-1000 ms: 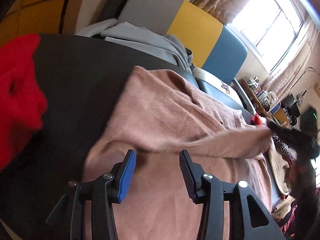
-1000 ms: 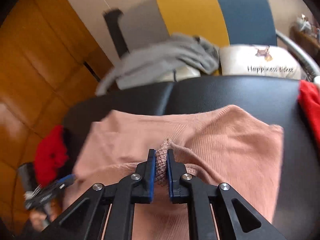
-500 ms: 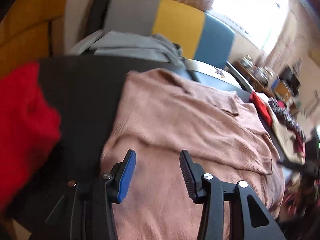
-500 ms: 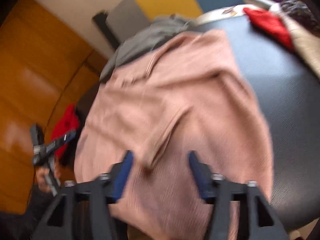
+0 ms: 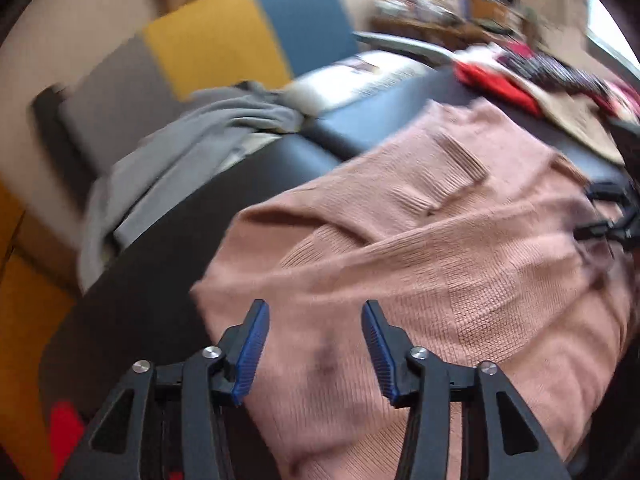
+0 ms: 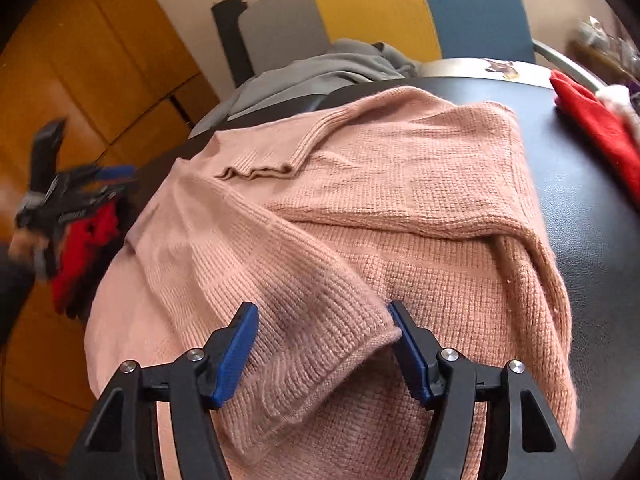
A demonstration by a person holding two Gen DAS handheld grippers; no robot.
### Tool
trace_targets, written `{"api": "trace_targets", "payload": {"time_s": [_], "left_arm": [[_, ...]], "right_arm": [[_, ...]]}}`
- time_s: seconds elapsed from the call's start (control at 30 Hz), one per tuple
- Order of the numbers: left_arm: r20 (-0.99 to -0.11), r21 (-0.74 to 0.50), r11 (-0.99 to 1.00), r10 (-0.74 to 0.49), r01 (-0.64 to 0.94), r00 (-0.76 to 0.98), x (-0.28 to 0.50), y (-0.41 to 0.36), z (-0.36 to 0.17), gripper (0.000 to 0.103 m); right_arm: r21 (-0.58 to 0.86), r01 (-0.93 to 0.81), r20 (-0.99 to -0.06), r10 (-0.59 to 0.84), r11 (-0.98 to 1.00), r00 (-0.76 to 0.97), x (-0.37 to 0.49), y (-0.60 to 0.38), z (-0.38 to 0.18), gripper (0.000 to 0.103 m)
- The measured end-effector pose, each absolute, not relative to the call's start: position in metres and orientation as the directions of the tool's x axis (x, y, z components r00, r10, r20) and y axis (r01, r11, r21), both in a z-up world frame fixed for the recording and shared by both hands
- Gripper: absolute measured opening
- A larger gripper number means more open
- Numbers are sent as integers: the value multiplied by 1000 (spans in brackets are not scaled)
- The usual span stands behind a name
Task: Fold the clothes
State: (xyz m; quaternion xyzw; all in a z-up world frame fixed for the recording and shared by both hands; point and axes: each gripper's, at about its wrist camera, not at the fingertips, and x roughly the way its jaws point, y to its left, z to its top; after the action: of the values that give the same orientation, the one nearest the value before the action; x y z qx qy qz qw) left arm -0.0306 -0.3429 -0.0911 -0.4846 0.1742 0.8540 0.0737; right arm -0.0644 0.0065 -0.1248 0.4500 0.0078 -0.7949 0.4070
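A pink knit sweater (image 5: 420,248) lies on a black padded table (image 5: 160,264), both sleeves folded across its body. My left gripper (image 5: 314,320) is open and empty just above the sweater's near edge. In the right wrist view the sweater (image 6: 400,200) fills the middle, and a folded sleeve cuff (image 6: 320,344) lies just beyond my open, empty right gripper (image 6: 322,318). The left gripper (image 6: 72,196) shows blurred at the far left of that view. The right gripper (image 5: 612,216) shows at the right edge of the left wrist view.
A grey garment (image 6: 320,72) lies at the table's far edge before a grey, yellow and blue chair back (image 6: 360,8). Red clothes (image 6: 592,128) and a pile of other garments (image 5: 560,80) lie to the right. A red garment (image 6: 84,248) hangs off the left.
My right gripper has let go of the sleeve, opened and drawn back; the sleeve now lies across the sweater. My left gripper stayed open and swung its view to the right.
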Motion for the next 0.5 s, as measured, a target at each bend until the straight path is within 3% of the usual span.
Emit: {"api": "trace_targets", "payload": {"time_s": [0.3, 0.37, 0.43, 0.5], "left_arm": [[-946, 143, -838, 40, -527, -321, -94, -334, -130, 53], [-952, 98, -847, 74, -522, -298, -95, -337, -132, 46], [-946, 70, -859, 104, -507, -306, -91, -340, -127, 26], [-937, 84, -859, 106, -505, -334, -79, -341, -122, 16]], "right_arm": [[479, 647, -652, -734, -594, -190, -70, 16, -128, 85], [433, 667, -680, -705, -606, -200, -67, 6, -127, 84], [348, 666, -719, -644, -660, -262, -62, 0, -125, 70], [309, 647, -736, -606, -697, -303, -60, 1, -124, 46]]}}
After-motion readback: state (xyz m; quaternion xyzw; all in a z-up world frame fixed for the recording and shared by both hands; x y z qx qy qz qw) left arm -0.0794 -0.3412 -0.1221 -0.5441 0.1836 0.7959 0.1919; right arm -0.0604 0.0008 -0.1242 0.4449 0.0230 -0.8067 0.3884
